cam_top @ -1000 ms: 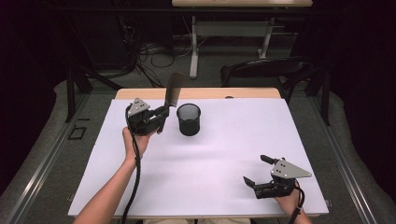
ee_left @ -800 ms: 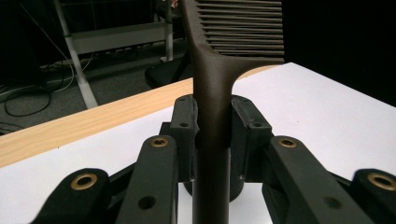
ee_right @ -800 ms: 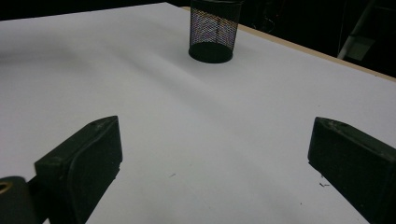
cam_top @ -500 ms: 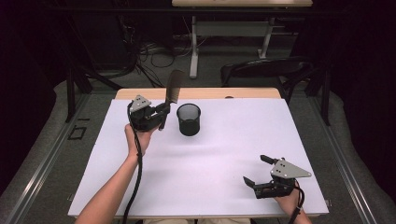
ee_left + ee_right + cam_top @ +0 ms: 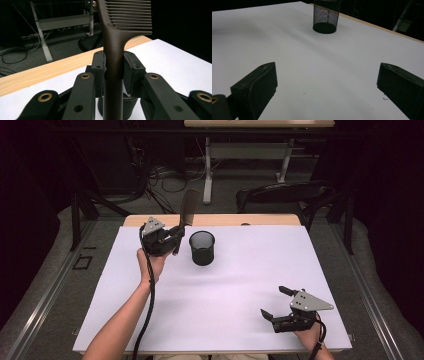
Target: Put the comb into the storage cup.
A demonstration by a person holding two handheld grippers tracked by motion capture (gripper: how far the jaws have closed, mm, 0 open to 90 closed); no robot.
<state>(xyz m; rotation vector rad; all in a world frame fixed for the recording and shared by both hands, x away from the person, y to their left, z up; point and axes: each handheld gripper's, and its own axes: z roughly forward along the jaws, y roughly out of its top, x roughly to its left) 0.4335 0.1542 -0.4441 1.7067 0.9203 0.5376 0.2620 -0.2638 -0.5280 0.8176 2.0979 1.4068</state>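
Note:
A dark brown comb (image 5: 188, 210) stands upright in my left gripper (image 5: 176, 236), which is shut on its handle (image 5: 113, 82) just left of a black mesh cup (image 5: 202, 248). The comb's teeth (image 5: 130, 15) point to the right in the left gripper view, and the cup's rim (image 5: 126, 96) shows behind the jaws. My right gripper (image 5: 274, 303) rests low near the table's front right with its jaws wide open and nothing between them. From the right gripper view the mesh cup (image 5: 325, 16) stands far ahead on the white sheet.
A white sheet (image 5: 240, 290) covers the table, with a wooden edge (image 5: 220, 220) at the back. Beyond it stand a dark chair (image 5: 285, 195), a desk frame (image 5: 250, 155) and floor cables (image 5: 160, 175). Metal rails (image 5: 45, 290) run along both sides.
My left gripper has drifted slightly up and to the right with the comb, closer to the cup. The right gripper has stayed put.

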